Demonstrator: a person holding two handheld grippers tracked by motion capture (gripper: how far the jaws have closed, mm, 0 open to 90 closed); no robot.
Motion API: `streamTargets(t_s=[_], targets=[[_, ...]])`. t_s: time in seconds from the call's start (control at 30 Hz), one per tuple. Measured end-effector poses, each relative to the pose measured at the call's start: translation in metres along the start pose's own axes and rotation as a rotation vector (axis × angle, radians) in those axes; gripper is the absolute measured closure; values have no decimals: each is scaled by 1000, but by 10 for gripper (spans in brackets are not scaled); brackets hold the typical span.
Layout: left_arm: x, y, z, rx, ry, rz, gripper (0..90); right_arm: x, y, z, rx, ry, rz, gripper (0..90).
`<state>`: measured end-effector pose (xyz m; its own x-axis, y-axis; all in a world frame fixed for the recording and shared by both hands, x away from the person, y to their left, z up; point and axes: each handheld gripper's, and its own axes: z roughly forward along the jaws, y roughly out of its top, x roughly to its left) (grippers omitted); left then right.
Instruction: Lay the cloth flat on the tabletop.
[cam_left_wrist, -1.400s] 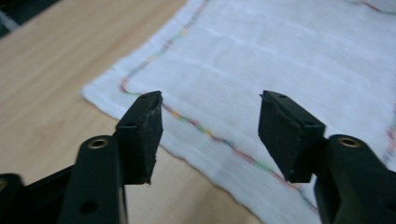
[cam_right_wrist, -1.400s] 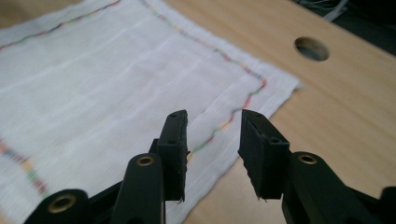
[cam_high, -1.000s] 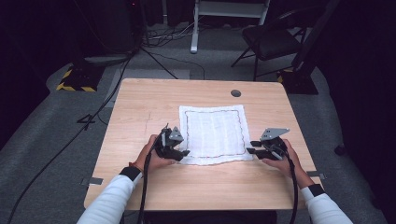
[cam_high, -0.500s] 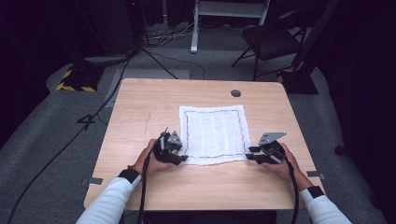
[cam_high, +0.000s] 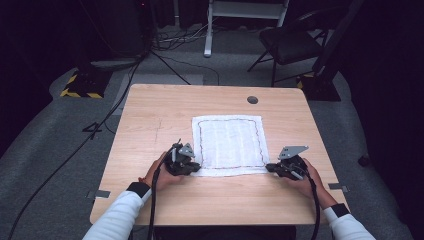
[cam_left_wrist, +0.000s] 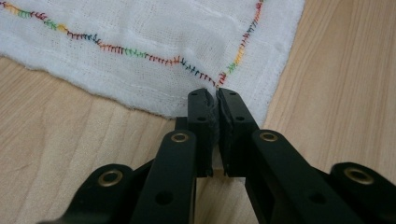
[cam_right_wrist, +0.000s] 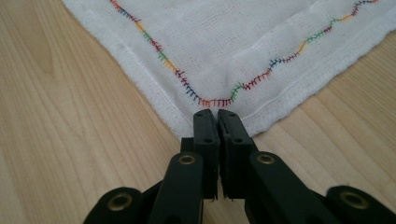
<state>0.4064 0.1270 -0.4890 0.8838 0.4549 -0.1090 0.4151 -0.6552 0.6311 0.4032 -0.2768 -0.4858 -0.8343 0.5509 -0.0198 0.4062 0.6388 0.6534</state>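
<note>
A white cloth (cam_high: 228, 145) with multicoloured stitching lies flat on the table (cam_high: 150, 115). The left claw (cam_left_wrist: 216, 100) and right claw (cam_right_wrist: 217, 116) have just closed, each seemingly pinching a near corner.

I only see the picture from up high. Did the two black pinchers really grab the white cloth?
Observer: Yes. The left gripper is shut on the near left corner of the white cloth; its jaws have just closed.
Operator: And the other one?
Observer: The right gripper pinches the cloth's other near corner the same way.
Operator: What colour is the wiggly line on it?
Observer: Close up, the stitching is rainbow: red, blue, green, orange.
</note>
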Motion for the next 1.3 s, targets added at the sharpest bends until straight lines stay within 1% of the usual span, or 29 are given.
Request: streamTargets(t_s=[0.07,0.17,0.27,0.37,0.4,0.43,0.53,0.57,0.6,0.67,0.7,0.73,0.83,0.9,0.97,1.0,1.03,1.07,1.1,1.13,1.17,1.2,1.23,1.3], targets=[[-1,-1,0,2,-17,-4,854,2,-2,-2,4,-2,-5,876],[-7,-3,-1,4,-25,14,857,7,-5,-6,10,-5,-13,876],[-15,-5,-2,9,-45,32,858,10,-9,-9,10,1,-9,876],[-23,-7,-4,10,-40,48,857,16,-14,-14,6,-3,-9,877],[-25,-8,-5,13,-42,50,857,19,-16,-15,5,-4,-2,877],[-27,-9,-5,7,-46,48,857,21,-17,-17,6,-4,-3,876],[-31,-11,-7,9,-44,61,854,28,-22,-21,3,4,-4,876],[-33,-12,-8,3,-48,63,851,31,-25,-24,-1,2,-5,874],[-34,-12,-10,2,-46,67,851,31,-25,-24,-1,2,-5,874],[-37,-14,-12,-10,-35,60,837,33,-27,-26,-9,1,1,868],[-38,-15,-14,-10,-30,63,826,34,-28,-27,-15,-8,-2,864],[-39,-16,-16,-18,-23,58,810,34,-28,-29,-22,-14,5,859],[-37,-19,-23,-47,5,31,734,34,-28,-34,-55,-39,21,801],[-32,-20,-28,-72,40,1,649,34,-26,-36,-72,-57,18,758],[-26,-20,-32,-114,49,-42,588,36,-22,-37,-95,-60,23,721],[-23,-19,-34,-121,75,-56,527,37,-20,-37,-106,-60,18,692],[-20,-18,-34,-123,104,-70,472,39,-17,-37,-112,-66,11,661],[-18,-18,-34,-125,120,-82,420,40,-14,-37,-119,-67,9,636],[-14,-17,-33,-126,134,-87,371,41,-12,-37,-128,-55,9,614],[-11,-16,-32,-126,157,-95,334,42,-9,-35,-136,-52,0,595],[-6,-14,-31,-115,172,-104,283,44,-7,-34,-134,-56,-8,556],[-2,-12,-30,-109,182,-113,259,45,-4,-31,-132,-51,-9,540],[2,-10,-29,-107,193,-113,246,47,-1,-30,-133,-43,-16,530],[10,-6,-28,-113,236,-108,225,50,4,-25,-135,-51,-30,479]])
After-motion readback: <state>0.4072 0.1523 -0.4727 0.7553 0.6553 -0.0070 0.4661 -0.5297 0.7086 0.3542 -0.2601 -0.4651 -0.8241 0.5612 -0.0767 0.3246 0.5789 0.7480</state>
